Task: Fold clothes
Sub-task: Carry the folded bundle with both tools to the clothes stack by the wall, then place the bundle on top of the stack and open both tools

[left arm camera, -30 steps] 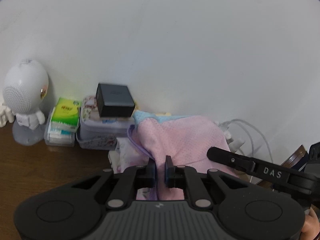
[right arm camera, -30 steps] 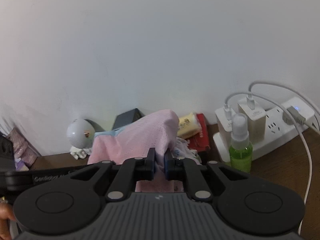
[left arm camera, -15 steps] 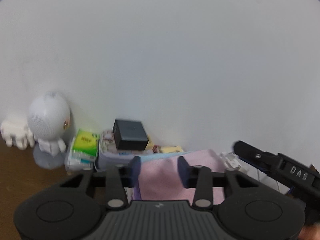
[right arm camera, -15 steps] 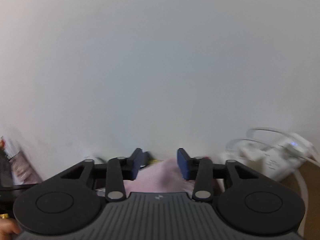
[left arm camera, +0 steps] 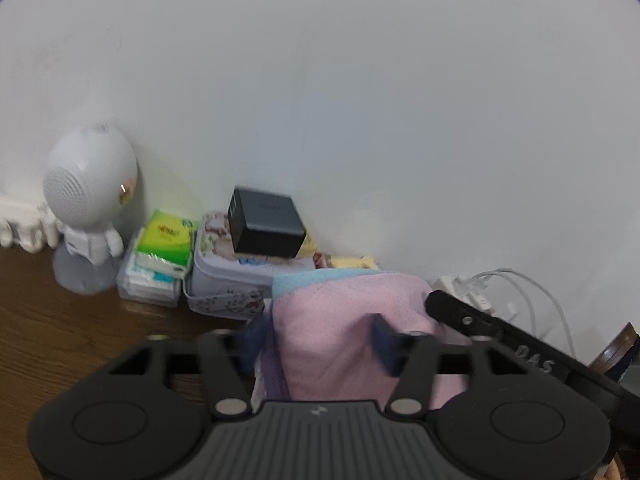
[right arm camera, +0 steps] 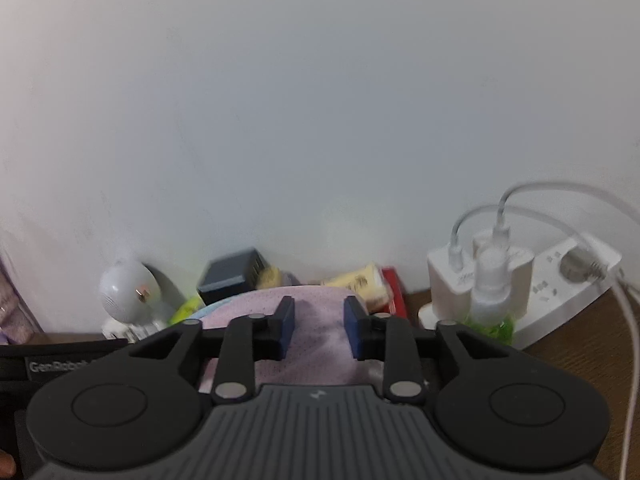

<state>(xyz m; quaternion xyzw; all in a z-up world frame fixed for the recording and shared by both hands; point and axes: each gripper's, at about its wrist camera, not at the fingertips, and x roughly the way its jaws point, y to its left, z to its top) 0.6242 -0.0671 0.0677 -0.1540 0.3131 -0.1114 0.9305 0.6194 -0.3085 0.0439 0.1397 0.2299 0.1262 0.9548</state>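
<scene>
While both the left gripper (left arm camera: 318,342) and right gripper (right arm camera: 319,330) hover with jaws spread wide, gripping nothing, the pink mesh-fabric garment (left arm camera: 352,320) lies heaped between them.

The table (left arm camera: 60,344) is dark brown wood, running back to a white wall; along the wall, at the left, stands a white round-headed robot figure (left arm camera: 90,216) on a grey base; just beside it sits a clear box (left arm camera: 146,290) with a green tissue pack on top; next comes a flowered tin (left arm camera: 228,288), touching the box, with a black block resting on its lid; a pink garment (left arm camera: 348,328) lies in a heap in front of the tin; farther right a white power strip (right arm camera: 560,292) lies on the wood with chargers and white cables plugged in; a green spray bottle (right arm camera: 490,300) stands upright in front of it; a red packet (right arm camera: 394,292) and a yellow one lie against the wall between garment and strip.
</scene>
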